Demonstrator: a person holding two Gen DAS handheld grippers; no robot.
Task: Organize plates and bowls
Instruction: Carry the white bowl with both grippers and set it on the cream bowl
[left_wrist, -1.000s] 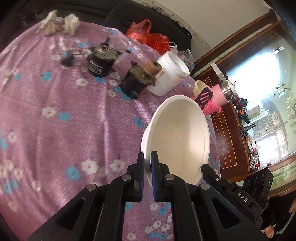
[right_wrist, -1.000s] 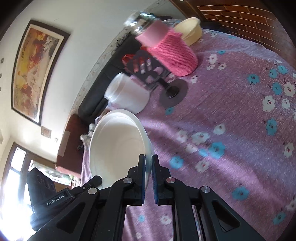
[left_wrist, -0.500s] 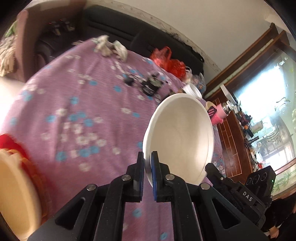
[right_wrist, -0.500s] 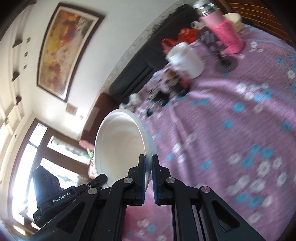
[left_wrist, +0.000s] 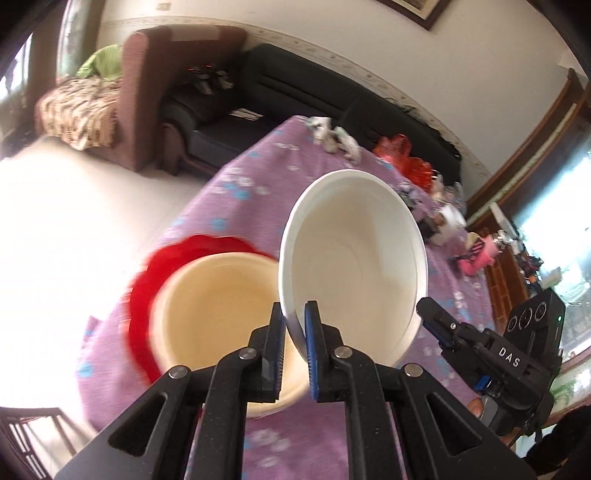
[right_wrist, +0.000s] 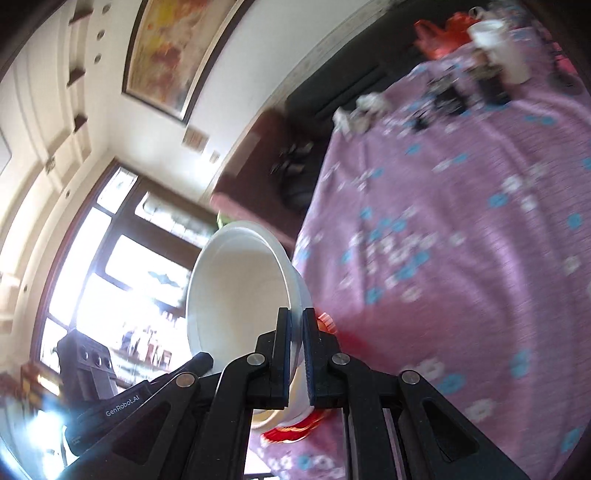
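Left wrist view: my left gripper pinches the near rim of the white bowl, holding it tilted above the table, partly over the cream bowl nested in a red scalloped plate. My right gripper clamps the opposite rim. Both bowls look smooth, round and glossy; a purple floral tablecloth covers the table, blurred.

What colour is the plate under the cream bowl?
Red: the plate shows as a red rim around the cream bowl. Clearest in the left wrist view, though blurred.
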